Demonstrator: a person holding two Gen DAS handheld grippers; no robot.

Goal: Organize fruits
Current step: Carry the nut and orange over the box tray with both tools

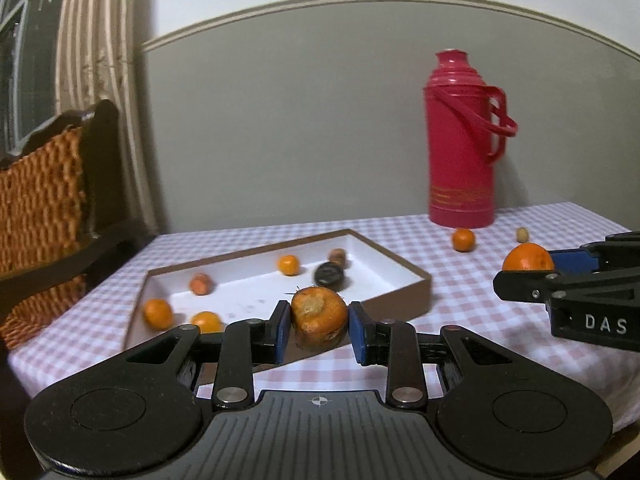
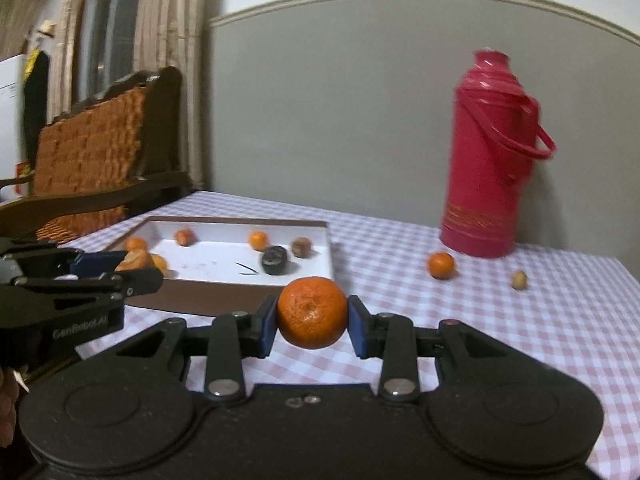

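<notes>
Mandarin point(image 2: 312, 312), bright orange, dimpled skin.

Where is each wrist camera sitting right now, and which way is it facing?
Left wrist: on the left gripper, facing the wall across the box; its jaws hold a worn orange; right gripper intrudes from the right.
Right wrist: on the right gripper, right of the box, facing the wall; its jaws hold a mandarin; left gripper intrudes at left.
Shared: box, red thermos, checked tablecloth.
</notes>
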